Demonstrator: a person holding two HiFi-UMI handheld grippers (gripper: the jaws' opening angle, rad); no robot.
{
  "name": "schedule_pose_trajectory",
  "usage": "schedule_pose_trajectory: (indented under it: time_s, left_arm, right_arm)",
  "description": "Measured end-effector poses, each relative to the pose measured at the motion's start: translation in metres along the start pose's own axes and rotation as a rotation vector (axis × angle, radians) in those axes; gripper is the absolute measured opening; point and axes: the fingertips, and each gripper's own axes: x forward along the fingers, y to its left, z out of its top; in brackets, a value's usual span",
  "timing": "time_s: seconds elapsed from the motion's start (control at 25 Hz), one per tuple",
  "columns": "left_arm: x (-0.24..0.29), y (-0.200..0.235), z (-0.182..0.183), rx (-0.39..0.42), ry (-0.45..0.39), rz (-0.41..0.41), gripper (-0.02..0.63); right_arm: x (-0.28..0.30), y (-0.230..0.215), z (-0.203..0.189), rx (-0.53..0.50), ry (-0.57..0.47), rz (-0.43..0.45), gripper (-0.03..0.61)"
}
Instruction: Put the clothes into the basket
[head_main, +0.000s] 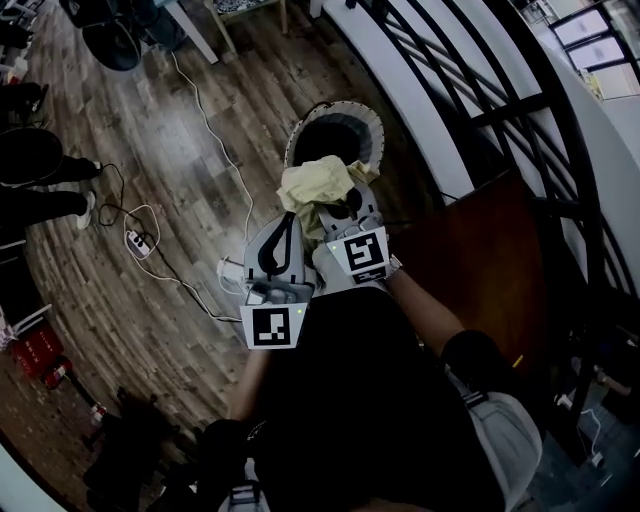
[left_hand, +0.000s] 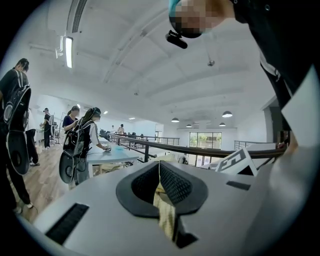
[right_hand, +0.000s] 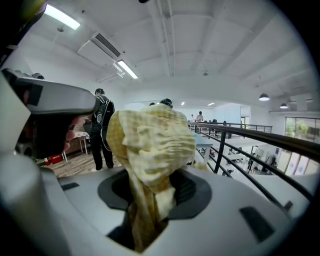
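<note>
A pale yellow cloth (head_main: 313, 186) hangs bunched over the near rim of a round dark basket (head_main: 366, 124) on the wooden floor. My right gripper (head_main: 340, 213) is shut on a thick wad of the cloth (right_hand: 150, 150), which fills its jaws and bulges up in front of them. My left gripper (head_main: 288, 222) sits just left of it, shut on a thin edge of the same cloth (left_hand: 163, 205), pinched in a narrow strip between the dark pads. Both grippers hover side by side just short of the basket. The basket's inside looks dark.
A black railing (head_main: 470, 120) and a white curved ledge run along the right. A brown board (head_main: 480, 250) stands to the right of my arms. A white cable and power strip (head_main: 140, 242) lie on the floor at left. People stand at tables (left_hand: 80, 145) farther off.
</note>
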Motion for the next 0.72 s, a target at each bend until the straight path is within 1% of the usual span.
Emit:
schedule_pose_trajectory:
  time_s: [0.12,0.24,0.44,0.56,0.72]
  left_arm:
    - [0.009,-0.004,-0.011,-0.016,0.025,-0.003,0.014]
    - [0.016,-0.007,-0.015,-0.013,0.044,-0.034,0.014]
    - [0.027,-0.002,-0.014,-0.019,0.041,-0.085,0.014]
    - [0.035,0.003,-0.022,-0.012,0.055,-0.125,0.014]
    - [0.050,0.019,-0.029,-0.021,0.049,-0.169,0.014]
  right_arm:
    - [0.009,-0.021,0.003,0.008,-0.015,-0.026,0.160]
    - [0.013,-0.044,0.011,-0.004,-0.019,-0.071,0.160]
    - [0.027,-0.086,0.022,-0.019,-0.023,-0.167,0.160]
    - [0.038,-0.107,0.022,-0.023,-0.030,-0.225,0.160]
    - [0.061,-0.124,0.013,-0.019,-0.021,-0.288,0.160]
